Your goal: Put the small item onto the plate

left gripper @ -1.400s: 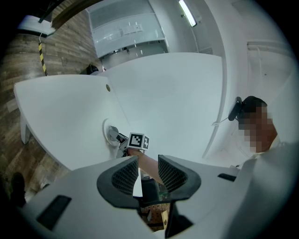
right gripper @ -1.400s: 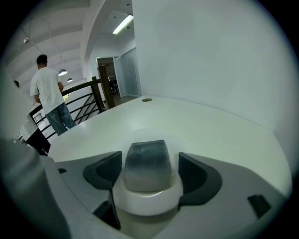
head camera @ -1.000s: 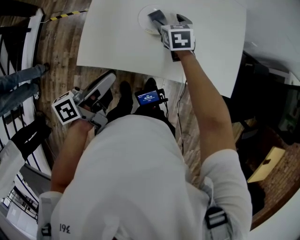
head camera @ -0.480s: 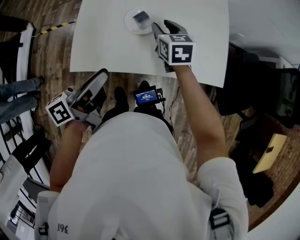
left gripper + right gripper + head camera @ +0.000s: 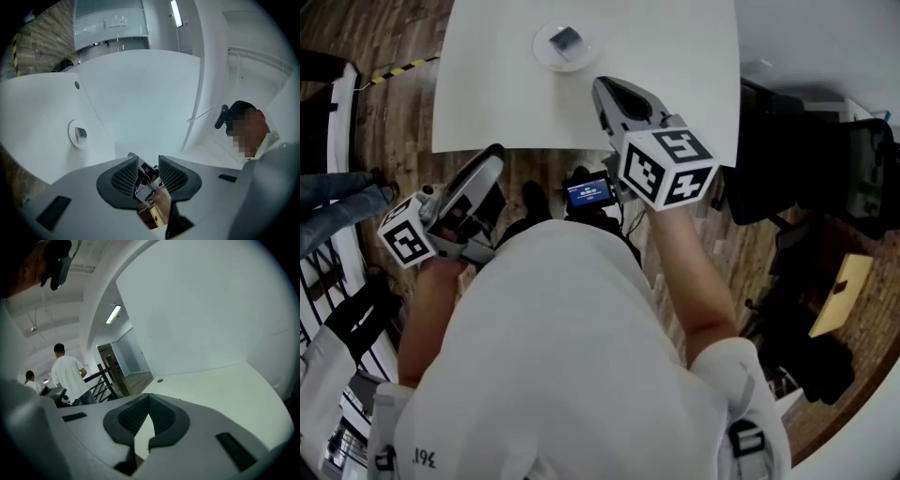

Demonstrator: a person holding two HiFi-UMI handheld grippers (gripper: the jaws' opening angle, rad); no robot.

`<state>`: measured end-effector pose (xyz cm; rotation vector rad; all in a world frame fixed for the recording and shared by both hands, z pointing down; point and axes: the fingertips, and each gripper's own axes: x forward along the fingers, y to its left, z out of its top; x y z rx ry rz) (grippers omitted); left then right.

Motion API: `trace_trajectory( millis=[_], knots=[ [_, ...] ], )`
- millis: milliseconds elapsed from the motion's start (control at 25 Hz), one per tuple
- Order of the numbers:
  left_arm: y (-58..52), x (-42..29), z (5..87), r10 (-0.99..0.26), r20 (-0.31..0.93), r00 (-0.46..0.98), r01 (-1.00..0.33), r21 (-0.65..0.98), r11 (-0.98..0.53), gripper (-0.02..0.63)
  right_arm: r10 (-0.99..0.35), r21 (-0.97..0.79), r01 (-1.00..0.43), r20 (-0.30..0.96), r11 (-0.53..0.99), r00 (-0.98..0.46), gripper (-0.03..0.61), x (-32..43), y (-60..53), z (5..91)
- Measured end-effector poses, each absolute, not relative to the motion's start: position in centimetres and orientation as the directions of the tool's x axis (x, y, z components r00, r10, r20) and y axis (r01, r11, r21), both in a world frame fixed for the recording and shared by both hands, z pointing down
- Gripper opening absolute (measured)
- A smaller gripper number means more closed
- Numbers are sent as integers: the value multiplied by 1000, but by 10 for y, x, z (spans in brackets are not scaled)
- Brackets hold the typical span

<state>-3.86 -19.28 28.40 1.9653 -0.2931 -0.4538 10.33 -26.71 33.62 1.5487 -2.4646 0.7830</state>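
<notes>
Item (image 5: 566, 39) lies on the plate (image 5: 541, 50), well in from the table's (image 5: 675, 56) near edge; right gripper (image 5: 602, 86) has just closed, empty, above that edge; left gripper (image 5: 492, 155) is slightly open, empty, off the table.

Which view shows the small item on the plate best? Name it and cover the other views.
The head view: from above, the small item lies plainly on the plate. The left gripper view shows it too, but small and far left. The right gripper view shows the table but no item.
</notes>
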Motion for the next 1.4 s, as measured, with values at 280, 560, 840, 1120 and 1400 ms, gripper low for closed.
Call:
trace_trajectory(
  millis=[280,560,840,1120,1400],
  knots=[
    [-187,-39,240,-368,-276,888,62,864,-500,127,-809,-552,-749,207,368,-550,0,91,-224,267],
    [-175,-29,199,-279,-364,889,130,784,-607,127,-833,-569,-713,84,410,-547,1,100,-215,217],
    [-161,-10,198,-204,-368,907,184,783,-593,127,-873,-549,-753,82,362,-480,0,127,-208,210],
    [-157,-3,200,-162,-358,920,207,791,-576,127,-883,-512,-781,85,358,-461,0,129,-206,207],
    [-156,-4,203,-171,-359,918,209,801,-561,127,-886,-496,-791,85,359,-456,0,129,-203,205]
  ],
)
